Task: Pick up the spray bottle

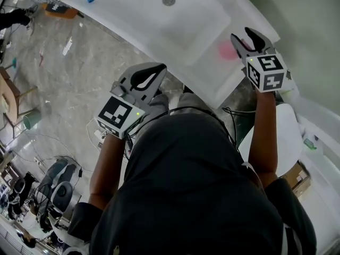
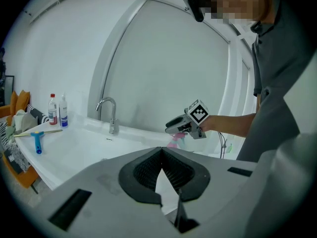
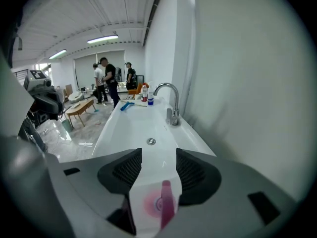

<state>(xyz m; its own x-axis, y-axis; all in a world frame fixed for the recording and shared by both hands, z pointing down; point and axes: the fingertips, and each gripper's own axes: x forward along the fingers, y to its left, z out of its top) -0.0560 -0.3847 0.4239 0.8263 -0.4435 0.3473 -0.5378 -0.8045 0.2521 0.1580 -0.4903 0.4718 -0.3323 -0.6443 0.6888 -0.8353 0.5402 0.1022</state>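
Directly below the right gripper (image 1: 243,37), the pink spray bottle (image 3: 163,205) is standing upright on the sink (image 1: 133,20) corner, showing between wide-open jaws that are gripping nothing. The left gripper (image 1: 154,73) is hanging closed, empty, well apart.

The spray bottle (image 3: 163,203) was pink. Seen from right above, it looked like a soft round pink blob with a darker pink bar across its top. It was blurry, so its small parts could not be made out. It seemed to stand up on the flat white end of the sink (image 1: 217,81), next to the basin. It sat low down between the two wide-open jaws of the right gripper (image 1: 245,37). The pads were not pressing on it. From the side, its pink top showed just under that gripper.
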